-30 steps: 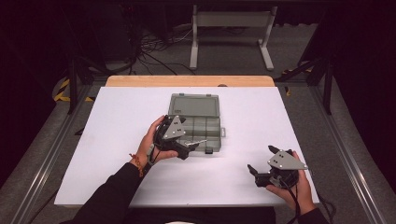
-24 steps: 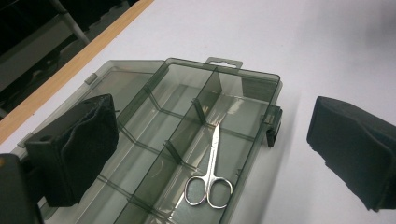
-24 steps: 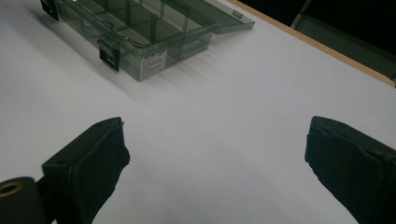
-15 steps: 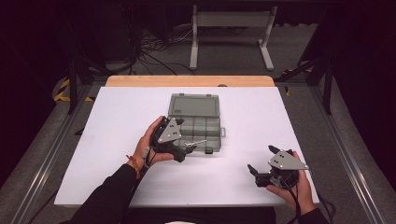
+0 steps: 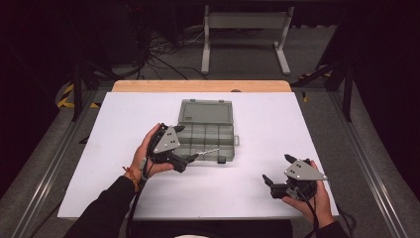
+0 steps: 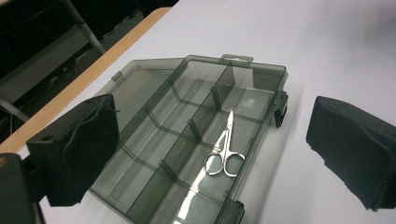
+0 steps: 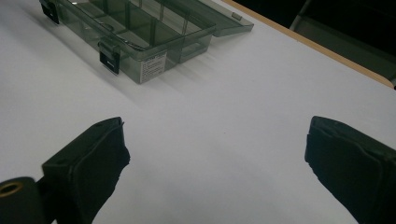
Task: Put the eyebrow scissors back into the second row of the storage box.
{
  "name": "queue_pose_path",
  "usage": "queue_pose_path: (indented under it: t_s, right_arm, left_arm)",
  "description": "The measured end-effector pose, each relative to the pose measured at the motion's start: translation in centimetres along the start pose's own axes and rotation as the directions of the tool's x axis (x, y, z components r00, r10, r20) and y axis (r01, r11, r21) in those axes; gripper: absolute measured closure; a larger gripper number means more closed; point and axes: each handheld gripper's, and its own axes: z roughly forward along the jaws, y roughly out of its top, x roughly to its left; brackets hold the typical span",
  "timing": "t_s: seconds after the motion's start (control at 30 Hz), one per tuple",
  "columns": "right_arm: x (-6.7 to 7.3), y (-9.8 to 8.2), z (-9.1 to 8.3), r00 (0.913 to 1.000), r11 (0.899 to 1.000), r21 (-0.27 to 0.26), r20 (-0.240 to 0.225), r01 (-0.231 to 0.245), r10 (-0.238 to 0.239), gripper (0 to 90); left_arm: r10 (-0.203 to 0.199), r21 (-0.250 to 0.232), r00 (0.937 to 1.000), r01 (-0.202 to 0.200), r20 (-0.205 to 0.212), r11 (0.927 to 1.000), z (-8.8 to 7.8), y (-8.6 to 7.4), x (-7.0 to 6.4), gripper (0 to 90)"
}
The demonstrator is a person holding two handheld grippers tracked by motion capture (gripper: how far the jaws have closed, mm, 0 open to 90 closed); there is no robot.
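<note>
- The left gripper [image 5: 190, 157] is held over the table at the organiser box's 9 o'clock side, its jaws spread wide with nothing between them; in the left gripper view the two black pads [image 6: 77, 149] stand far apart on either side of the box and touch nothing.
- The right gripper [image 5: 277, 174] sits in the person's right hand [image 5: 317, 201] at about 4 o'clock from the box, well apart from it. Its jaws are likewise wide open and empty; in the right gripper view only bare white table lies between them.
- The left hand [image 5: 148, 153] wraps the left gripper from its 9 o'clock side; a band shows at that wrist.
- One organiser box [image 5: 208, 136]: smoky transparent plastic, lid [image 5: 206, 111] swung fully open and lying flat at the box's 12 o'clock edge.
- The box's tray is split by dividers into several compartments; an exact count is not clear.
- Two dark latches [image 6: 280, 103] sit on the box's front wall, and a small label [image 7: 153, 67] shows on one end wall.
- One pair of small silver scissors [image 6: 224, 151] lies flat inside the box, in the long compartment along the front, latch-side wall, tips closed. In the high view they show as a bright glint [image 5: 207, 152] just beyond the left gripper's tips.
- One white table [image 5: 124, 114] carries everything, with a strip of bare wood [image 5: 198, 86] along its 12 o'clock edge.
</note>
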Motion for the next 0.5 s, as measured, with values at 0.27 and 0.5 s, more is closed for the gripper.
queue_pose_path:
  t_s: [0.27, 0.5]
  right_arm:
    - [0.0, 0.0, -0.1, 1.0000, 1.000, 0.001, 0.001, 0.002, -0.002, 6.3]
    - [0.0, 0.0, -0.1, 1.0000, 1.000, 0.001, 0.000, 0.003, -0.003, 6.3]
  left_arm:
    - [0.001, -0.005, 0.9998, -0.001, -0.018, 1.0000, -1.1, -0.5, 0.2, 4.2]
    - [0.007, 0.005, 0.9997, -0.007, -0.024, 1.0000, -2.0, -1.1, 0.4, 4.0]
